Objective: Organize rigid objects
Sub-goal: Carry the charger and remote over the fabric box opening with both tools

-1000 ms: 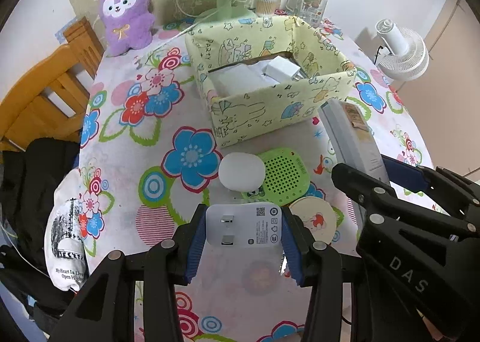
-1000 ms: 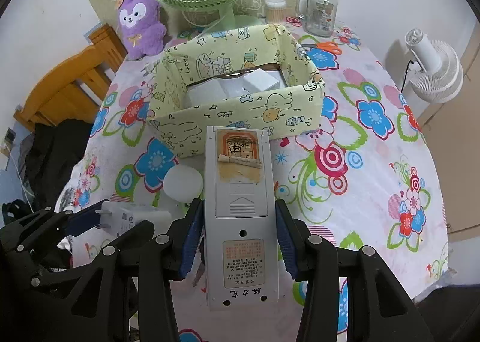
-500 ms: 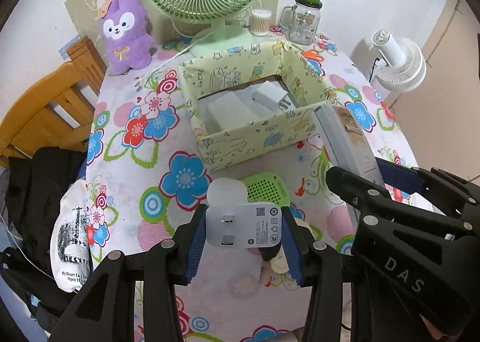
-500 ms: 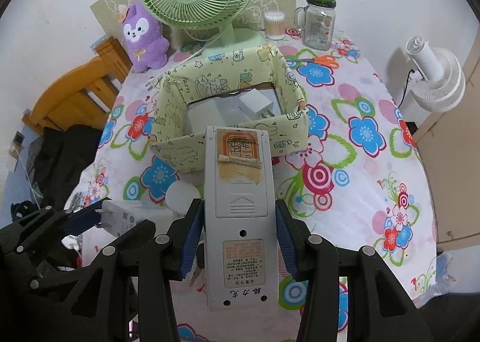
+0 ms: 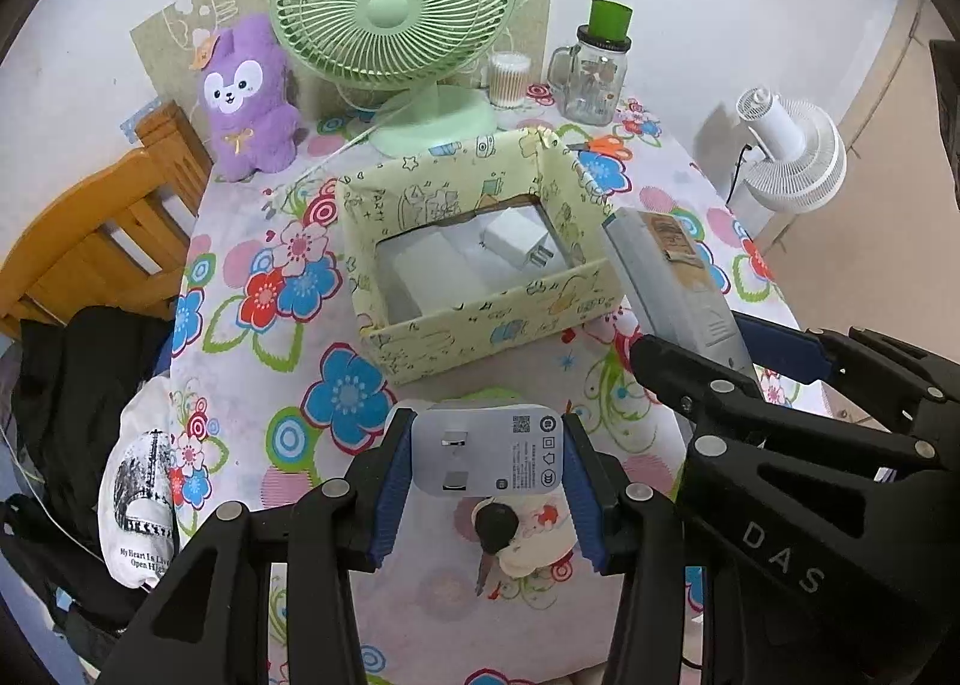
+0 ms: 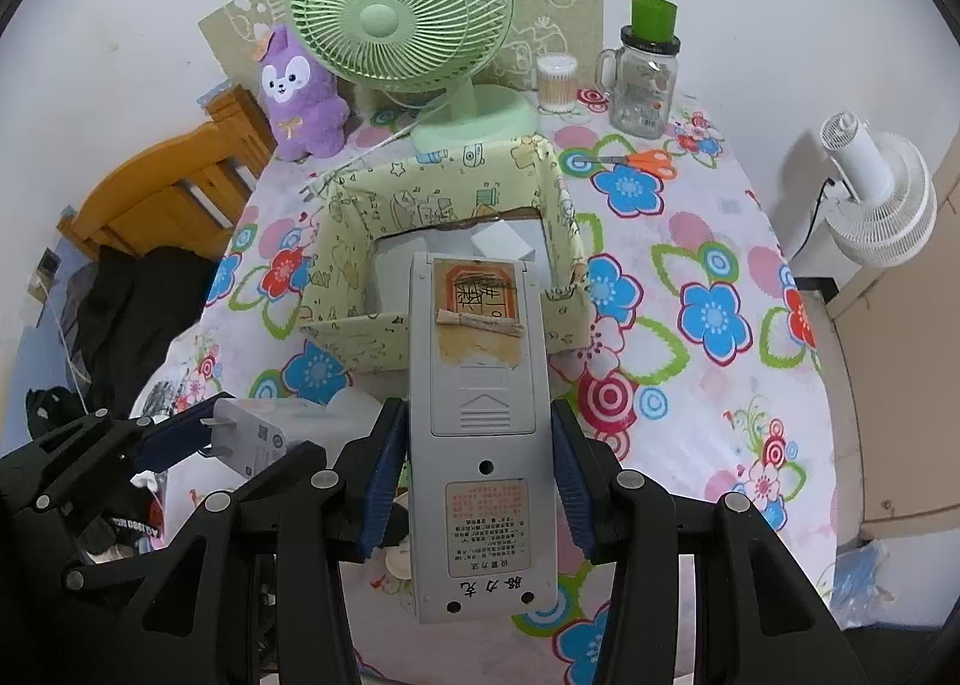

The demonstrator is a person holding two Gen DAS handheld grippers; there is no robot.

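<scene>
At the bottom centre of the left wrist view, the left claw (image 5: 487, 460) is clenched on a white plug adapter (image 5: 487, 455), its blue pads pressed against the adapter's two short ends and the prongs facing the camera. Just below the adapter, on the flowered counter (image 5: 252, 289), lie a small cream-coloured item and a dark round piece; what they are cannot be made out.

In the right wrist view, the right claw (image 6: 477, 460) grips a long grey remote control (image 6: 480, 427) by its long sides, back face up, with a worn brown sticker at its far end and a printed label near the bottom of the frame. In that view the remote's far end overlaps the near wall of the box; both held things hang clear of the counter.

Further up the frame stands a pale yellow patterned box (image 5: 480, 319), open at the top, holding white blocks, one of them a charger with prongs. Orange-handled scissors (image 6: 645, 159) lie beyond the box at its right.

Along the back edge stand a purple plush toy (image 5: 249, 96) at upper left, a green desk fan (image 5: 393, 6) at centre, a tub of cotton swabs (image 6: 557, 83) and a glass jar (image 6: 645, 84) with a green cap. A white fan (image 6: 879, 196) stands off the counter at right, and a wooden chair (image 5: 90, 247) at left.
</scene>
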